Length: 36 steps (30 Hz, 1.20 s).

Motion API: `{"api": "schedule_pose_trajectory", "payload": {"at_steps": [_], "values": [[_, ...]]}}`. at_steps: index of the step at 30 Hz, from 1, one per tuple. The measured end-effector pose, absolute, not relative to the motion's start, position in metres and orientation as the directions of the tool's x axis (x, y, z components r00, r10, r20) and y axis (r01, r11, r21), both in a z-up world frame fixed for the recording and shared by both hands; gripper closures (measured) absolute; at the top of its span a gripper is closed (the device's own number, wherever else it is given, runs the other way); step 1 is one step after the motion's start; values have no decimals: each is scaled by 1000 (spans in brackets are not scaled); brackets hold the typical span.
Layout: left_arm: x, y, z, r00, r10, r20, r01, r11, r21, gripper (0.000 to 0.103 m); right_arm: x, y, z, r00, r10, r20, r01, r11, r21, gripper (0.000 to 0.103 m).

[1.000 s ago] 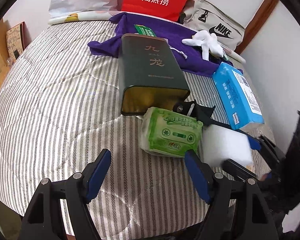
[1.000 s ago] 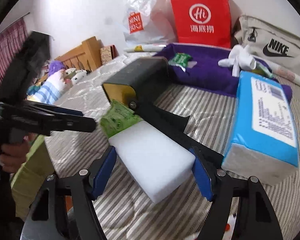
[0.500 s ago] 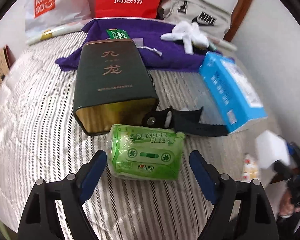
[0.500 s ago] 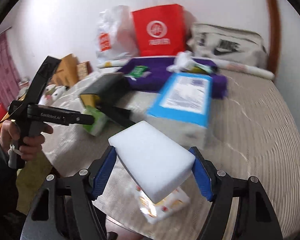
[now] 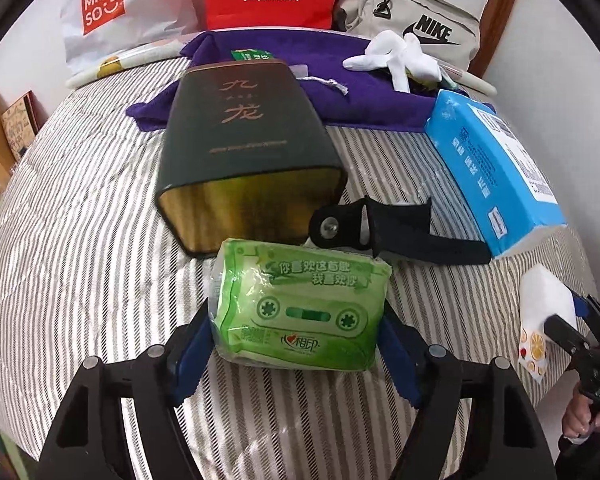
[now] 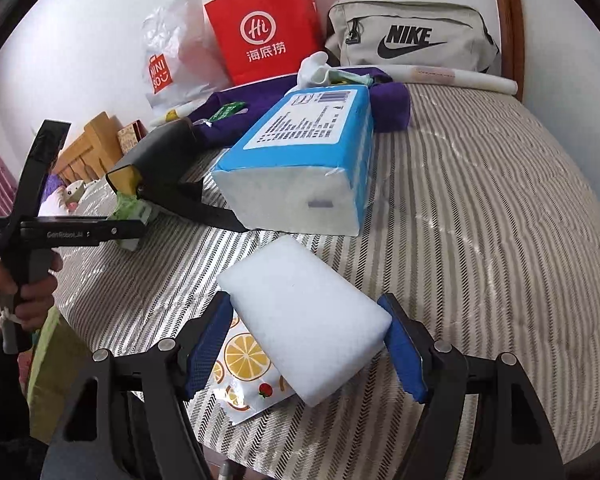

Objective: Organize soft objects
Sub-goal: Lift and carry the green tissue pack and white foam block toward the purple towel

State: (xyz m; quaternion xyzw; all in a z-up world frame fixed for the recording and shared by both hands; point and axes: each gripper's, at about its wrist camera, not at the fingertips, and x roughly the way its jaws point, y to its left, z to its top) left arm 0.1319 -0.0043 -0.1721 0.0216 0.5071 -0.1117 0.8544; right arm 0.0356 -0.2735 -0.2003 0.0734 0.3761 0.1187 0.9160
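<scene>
From the left wrist, the left gripper straddles the green tissue pack lying crosswise on the striped bedcover; its jaws have just been closing, pads at the pack's short ends. From the right wrist, the right gripper clamps the white sponge, long axis angled away, above a fruit-printed packet.

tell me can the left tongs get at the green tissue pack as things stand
Probably yes. The green tissue pack already sits between the left tongs' blue pads, which have just been closing on it, with nothing on top. The dark tin behind looks clear of the pads.
</scene>
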Motion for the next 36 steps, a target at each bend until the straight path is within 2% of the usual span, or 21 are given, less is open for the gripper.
{"api": "schedule_pose_trajectory", "payload": {"at_steps": [7, 15, 36], "values": [[118, 8, -165, 466, -207, -860, 193, 973, -129, 29, 38, -269, -202, 695, 295, -656, -154, 952, 264, 30], [105, 15, -154, 482, -208, -851, 192, 973, -129, 29, 39, -249, -195, 688, 343, -639, -207, 938, 280, 30], [100, 38, -129, 505, -217, -835, 152, 975, -161, 29, 25, -265, -147, 753, 296, -588, -188, 953, 238, 31]]}}
